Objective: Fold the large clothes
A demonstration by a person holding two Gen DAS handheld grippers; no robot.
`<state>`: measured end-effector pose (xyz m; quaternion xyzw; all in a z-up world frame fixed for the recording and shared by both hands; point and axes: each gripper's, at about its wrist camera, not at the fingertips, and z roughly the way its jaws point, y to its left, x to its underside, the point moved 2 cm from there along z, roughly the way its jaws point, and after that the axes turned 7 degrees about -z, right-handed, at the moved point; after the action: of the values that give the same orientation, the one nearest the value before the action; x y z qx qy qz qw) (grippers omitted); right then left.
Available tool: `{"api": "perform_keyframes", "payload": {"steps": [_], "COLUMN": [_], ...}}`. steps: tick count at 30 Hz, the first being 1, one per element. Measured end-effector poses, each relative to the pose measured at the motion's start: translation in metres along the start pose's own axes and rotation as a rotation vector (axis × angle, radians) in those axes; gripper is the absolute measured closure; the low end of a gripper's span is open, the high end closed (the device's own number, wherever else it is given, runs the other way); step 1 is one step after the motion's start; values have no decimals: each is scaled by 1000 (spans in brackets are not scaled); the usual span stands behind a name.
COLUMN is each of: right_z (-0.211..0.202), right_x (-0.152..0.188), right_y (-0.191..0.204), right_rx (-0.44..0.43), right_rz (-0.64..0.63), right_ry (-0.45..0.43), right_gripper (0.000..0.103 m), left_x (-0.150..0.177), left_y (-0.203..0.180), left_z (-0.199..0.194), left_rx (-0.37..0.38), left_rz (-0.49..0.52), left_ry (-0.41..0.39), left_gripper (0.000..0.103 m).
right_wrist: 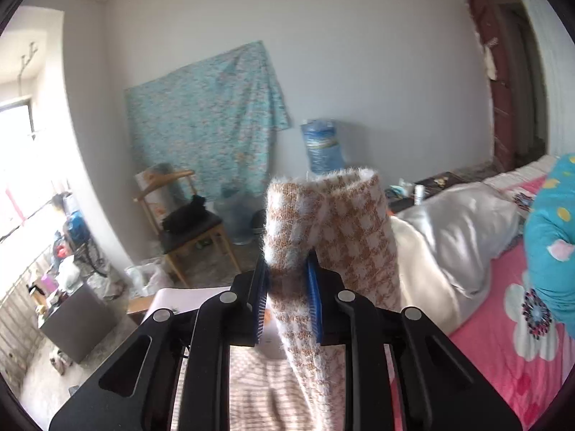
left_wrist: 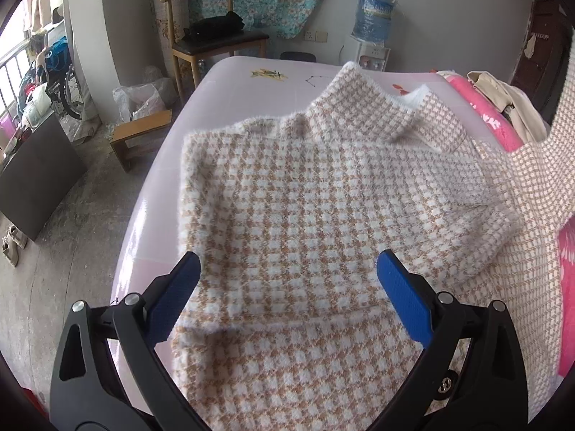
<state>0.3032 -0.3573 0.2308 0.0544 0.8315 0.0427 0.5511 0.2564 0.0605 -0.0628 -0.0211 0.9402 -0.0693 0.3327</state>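
A fluffy tan-and-white houndstooth sweater [left_wrist: 316,194] lies spread on the pale pink sheet of the bed [left_wrist: 230,82], collar at the far end. My left gripper [left_wrist: 287,273] is open and empty, its blue pads hovering over the sweater's lower body. One sleeve [left_wrist: 539,165] is lifted up along the right edge of the left wrist view. My right gripper [right_wrist: 287,280] is shut on that sleeve's cuff [right_wrist: 323,230] and holds it raised above the bed, the cuff sticking up past the pads.
A wooden chair [left_wrist: 212,36] with a black bag, a low stool [left_wrist: 140,136] and a water dispenser [left_wrist: 372,25] stand beyond the bed's far edge. Pink floral bedding [right_wrist: 503,323], a silver pillow [right_wrist: 460,230] and beige clothes [left_wrist: 503,100] lie to the right.
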Motion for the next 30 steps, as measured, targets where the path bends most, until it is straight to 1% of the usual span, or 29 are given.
{"api": "perform_keyframes", "payload": {"steps": [3,5,6,7,8,9,10,11,12,13,14,15,16,18,20,23,25,27,28,29,30], "right_z": [16,31,40,50,62,74,87,100,112,121,128,133,135,131,125,119,118,122,126,128,130], "right_x": [4,20,32,46,65,85,108,133,160,185,206,221,232,236,226,204,197,195,197,199,204], "right_y": [76,128,154,179,204,223,242,258,270,275,275,271,261,228,185,117,68,30,16,2,-8], "right_rx": [-119,-201,-244,-287,-335,-378,-426,-476,-510,-530,-543,-548,-544,-521,-475,-352,-255,-186,-168,-152,-139], "right_rz": [-67,-120,-150,-185,-228,-257,-277,-300,-309,-306,-300,-288,-270,-230,-191,-144,-109,-60,-33,-9,10], "right_ry": [-6,18,41,75,131,186,259,353,438,506,567,616,637,627,595,538,521,525,533,540,550], "right_gripper": [83,83,83,81,81,75,51,40,35,35,35,35,35,35,35,35,35,35,35,35,35], "left_x": [10,15,17,11,16,20,15,17,18,21,10,10,9,5,-2,-22,-37,-53,-57,-61,-63], "left_y": [13,22,27,30,34,40,42,45,46,48,46,46,45,41,35,25,21,20,18,18,18], "left_z": [-32,-49,-57,-59,-65,-69,-67,-68,-67,-69,-58,-56,-54,-48,-40,-19,-1,29,44,59,71], "left_rx": [47,80,102,119,137,161,182,197,211,222,227,234,244,263,272,253,212,144,95,41,7], "left_rz": [-12,-17,-20,-22,-26,-30,-37,-46,-53,-56,-59,-61,-62,-64,-60,-66,-83,-93,-85,-76,-75], "left_ry": [-41,-53,-54,-48,-40,-29,-13,1,12,22,32,40,47,59,64,52,48,78,100,126,149], "left_gripper": [8,9,10,13,15,17,19,21,22,24,27,28,31,34,37,37,37,37,42,51,54]}}
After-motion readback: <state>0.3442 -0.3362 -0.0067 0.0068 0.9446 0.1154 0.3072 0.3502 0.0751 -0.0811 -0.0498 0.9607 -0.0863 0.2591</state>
